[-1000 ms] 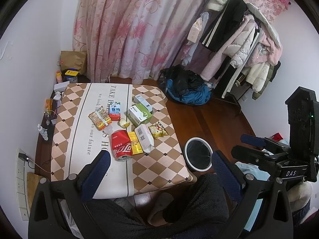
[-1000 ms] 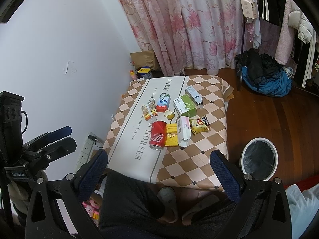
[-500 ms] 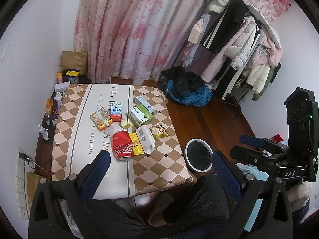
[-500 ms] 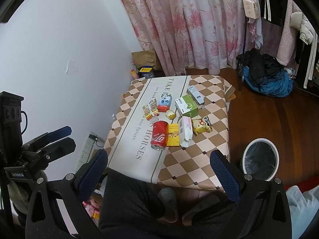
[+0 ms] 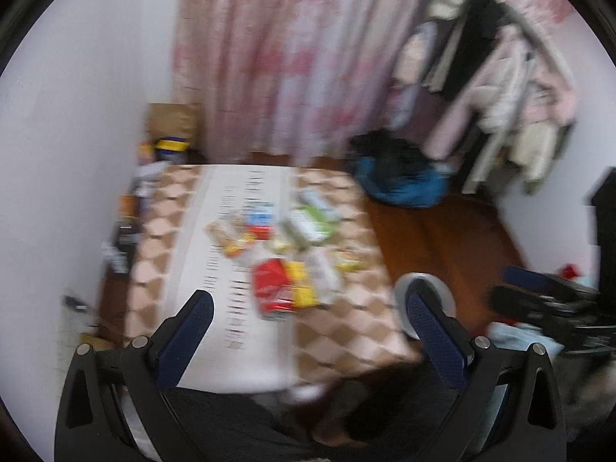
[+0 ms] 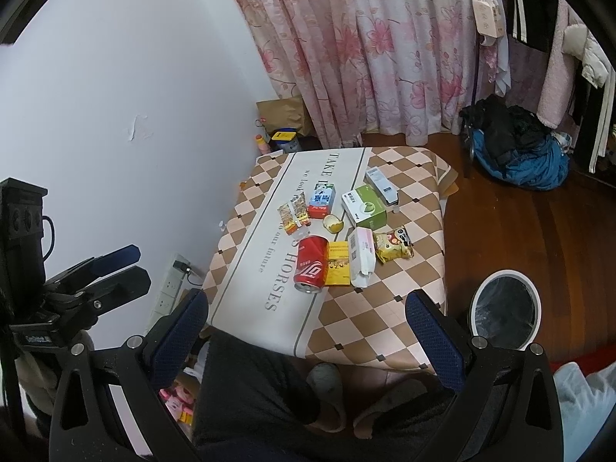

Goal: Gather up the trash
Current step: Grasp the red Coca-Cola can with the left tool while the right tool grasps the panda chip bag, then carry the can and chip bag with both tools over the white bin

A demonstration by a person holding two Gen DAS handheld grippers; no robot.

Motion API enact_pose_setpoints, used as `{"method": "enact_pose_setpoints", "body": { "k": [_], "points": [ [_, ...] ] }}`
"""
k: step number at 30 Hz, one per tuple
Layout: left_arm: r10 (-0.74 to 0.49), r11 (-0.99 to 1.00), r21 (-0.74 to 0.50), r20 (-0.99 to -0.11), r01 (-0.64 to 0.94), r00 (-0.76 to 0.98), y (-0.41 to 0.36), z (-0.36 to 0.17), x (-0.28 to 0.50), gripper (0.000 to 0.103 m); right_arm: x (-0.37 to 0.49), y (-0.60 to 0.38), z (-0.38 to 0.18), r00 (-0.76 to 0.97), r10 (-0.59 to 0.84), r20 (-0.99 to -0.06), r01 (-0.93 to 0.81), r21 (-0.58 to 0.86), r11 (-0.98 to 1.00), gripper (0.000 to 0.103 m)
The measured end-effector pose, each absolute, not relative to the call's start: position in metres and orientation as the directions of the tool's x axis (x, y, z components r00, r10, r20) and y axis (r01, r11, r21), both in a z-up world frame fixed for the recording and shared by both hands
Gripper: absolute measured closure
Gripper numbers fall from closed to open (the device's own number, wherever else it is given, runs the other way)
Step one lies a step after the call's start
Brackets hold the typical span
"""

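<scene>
**Left view smears, right view holds steady**

Half a second ago your left wrist view was sharp; now it is streaked with motion blur, and the table [image 5: 246, 350] sits further right and larger in it. Your right wrist view has hardly changed, with only a slight shift of framing.

Your left gripper [image 5: 310, 317] is spread wide, its blue textured pads apart with nothing between them. Your right gripper [image 6: 307, 317] is spread the same way, also carrying nothing. Both hang above the near edge of the table, clear of the trash.

The trash lies in a loose cluster at the middle of the cloth [image 6: 358, 319], a smooth sheet with brown and cream diamonds and a white printed strip. A red can [image 6: 311, 263], a metal cylinder, lies on its side with its open top toward you. Just beside it lies a flat yellow packet [image 6: 339, 263], then a white pouch [image 6: 362, 256] and a crinkled snack bag [image 6: 393, 245]. Beyond them are a green box [image 6: 364, 206], a slim white box [image 6: 381, 185], a small carton [image 6: 321, 200], two foil sachets [image 6: 293, 216] and a fruit peel [image 6: 333, 224].

The bin [image 6: 506, 310], round with a white rim and a dark liner, stands on the wood floor just right of the table
</scene>
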State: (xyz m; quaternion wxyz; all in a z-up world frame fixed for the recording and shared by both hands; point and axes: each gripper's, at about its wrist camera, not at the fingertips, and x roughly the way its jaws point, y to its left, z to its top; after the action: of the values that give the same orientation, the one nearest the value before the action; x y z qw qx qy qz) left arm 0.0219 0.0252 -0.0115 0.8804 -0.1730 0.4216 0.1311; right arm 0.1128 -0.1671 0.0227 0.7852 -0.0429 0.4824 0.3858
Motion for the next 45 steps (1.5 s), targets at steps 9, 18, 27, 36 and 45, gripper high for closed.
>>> {"method": "enact_pose_setpoints", "body": {
  "k": [9,18,27,36,45],
  "points": [
    [0.145,0.810,-0.102,-0.919,-0.577,0.366,0.077,-0.151,0.102,0.000,0.194,-0.145,-0.073,0.242,0.423,-0.873,-0.510,0.256,0.821,0.000],
    [-0.088,0.748,-0.229,-0.964,-0.623,0.250,0.089,-0.255,0.158,0.000,0.303,-0.110,-0.222,0.100,0.320,-0.942,-0.364,0.265,0.893,0.016],
    [-0.180,0.719,-0.280,-0.959,-0.635,0.219,0.091,-0.293,0.174,0.009,0.352,-0.078,-0.287,-0.011,0.319,-0.948,-0.285,0.309,0.908,0.029],
    [-0.153,0.728,-0.262,-0.963,-0.634,0.221,0.094,-0.300,0.162,0.032,0.354,-0.078,-0.302,-0.040,0.337,-0.941,-0.288,0.334,0.897,0.048],
    [0.015,0.771,-0.137,-0.973,-0.622,0.232,0.092,-0.277,0.124,0.032,0.325,-0.108,-0.290,-0.003,0.281,-0.960,-0.353,0.264,0.898,0.053]
  ]
}}
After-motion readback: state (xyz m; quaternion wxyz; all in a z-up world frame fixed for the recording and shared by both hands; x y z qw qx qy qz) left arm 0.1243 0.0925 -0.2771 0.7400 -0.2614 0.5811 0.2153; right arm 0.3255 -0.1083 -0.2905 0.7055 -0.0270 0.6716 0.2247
